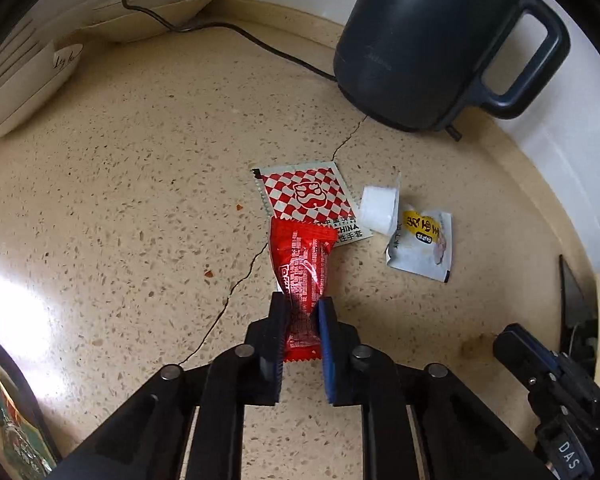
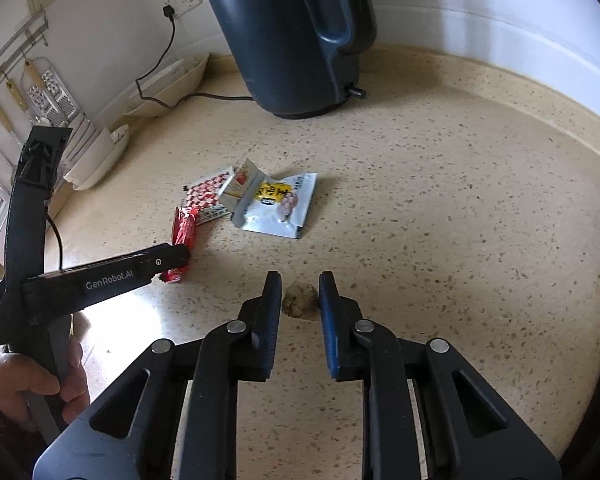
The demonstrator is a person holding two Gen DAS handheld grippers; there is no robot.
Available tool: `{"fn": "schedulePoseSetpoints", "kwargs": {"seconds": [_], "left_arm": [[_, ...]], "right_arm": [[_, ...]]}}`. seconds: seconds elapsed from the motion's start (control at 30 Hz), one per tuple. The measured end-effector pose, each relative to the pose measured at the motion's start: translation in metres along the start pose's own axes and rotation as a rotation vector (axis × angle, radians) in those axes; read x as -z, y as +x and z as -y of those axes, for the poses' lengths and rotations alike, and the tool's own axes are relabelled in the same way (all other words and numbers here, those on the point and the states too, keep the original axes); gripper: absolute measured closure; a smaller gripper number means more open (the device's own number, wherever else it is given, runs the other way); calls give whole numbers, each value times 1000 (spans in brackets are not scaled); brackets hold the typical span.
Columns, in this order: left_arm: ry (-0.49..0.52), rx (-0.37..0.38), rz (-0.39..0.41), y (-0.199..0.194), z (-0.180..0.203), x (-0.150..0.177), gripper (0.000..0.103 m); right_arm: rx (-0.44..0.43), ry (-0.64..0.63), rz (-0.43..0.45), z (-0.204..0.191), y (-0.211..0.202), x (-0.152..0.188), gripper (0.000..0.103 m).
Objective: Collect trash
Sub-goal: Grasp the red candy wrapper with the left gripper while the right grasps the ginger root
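On the speckled counter (image 1: 120,200), a dark kettle (image 1: 412,40) stands at the back edge by the wall. In front of it lie a checkered packet (image 1: 308,196) and a white-and-yellow sachet (image 1: 420,244), well apart from either counter edge. The left gripper (image 1: 302,308) has its fingers closed on the near end of a red wrapper (image 1: 300,256). The right gripper (image 2: 300,280) has its fingers apart, a small brown lump (image 2: 300,300) between them.
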State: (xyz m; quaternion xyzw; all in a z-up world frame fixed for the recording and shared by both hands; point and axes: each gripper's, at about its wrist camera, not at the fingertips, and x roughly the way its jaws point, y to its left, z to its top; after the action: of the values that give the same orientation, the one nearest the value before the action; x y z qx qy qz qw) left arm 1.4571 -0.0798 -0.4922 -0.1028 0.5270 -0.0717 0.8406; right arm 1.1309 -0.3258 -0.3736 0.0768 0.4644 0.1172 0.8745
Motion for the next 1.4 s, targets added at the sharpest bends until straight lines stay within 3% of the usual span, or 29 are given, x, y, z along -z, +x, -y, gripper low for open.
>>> {"fn": "schedulePoseSetpoints", "kwargs": {"seconds": [0.17,0.43,0.47,0.57,0.6,0.67,0.87,0.97,1.03,1.1,1.13,1.17,1.33,1.4], "left_arm": [[14,23,-1,-8,-5,8,98],[42,37,14,-38,-9,22,103],[42,37,11,-40,-9,24,103],[38,43,6,-46,-11,29,103],[42,38,4,-47,-11,29,103],[56,33,4,-47,-8,31,103],[94,20,-5,-39,-3,32,103],[98,18,-10,-37,-1,31,103],[114,-31,-2,-38,1,31,98],[129,-67,-6,-34,3,32,84],[131,-72,-3,-34,4,33,71],[127,-75,-4,-35,2,34,66],[105,-73,-10,-36,-3,37,66],[110,-80,-17,-37,-5,38,66]], "right_arm": [[-14,-12,-2,-11,2,1,98],[1,-2,-11,-9,3,12,99],[27,-16,-11,-10,3,14,94],[90,-27,0,-8,-1,19,61],[101,-28,9,-8,-3,20,57],[162,-55,17,-8,-6,22,55],[170,-21,48,3,-21,29,55],[183,42,98,16,-33,34,47],[191,78,76,27,-33,35,45],[153,113,51,35,-30,37,45],[126,116,45,35,-28,38,46],[109,107,42,31,-27,38,46],[43,47,14,5,-10,39,48],[27,21,-7,-6,-2,39,58]]}}
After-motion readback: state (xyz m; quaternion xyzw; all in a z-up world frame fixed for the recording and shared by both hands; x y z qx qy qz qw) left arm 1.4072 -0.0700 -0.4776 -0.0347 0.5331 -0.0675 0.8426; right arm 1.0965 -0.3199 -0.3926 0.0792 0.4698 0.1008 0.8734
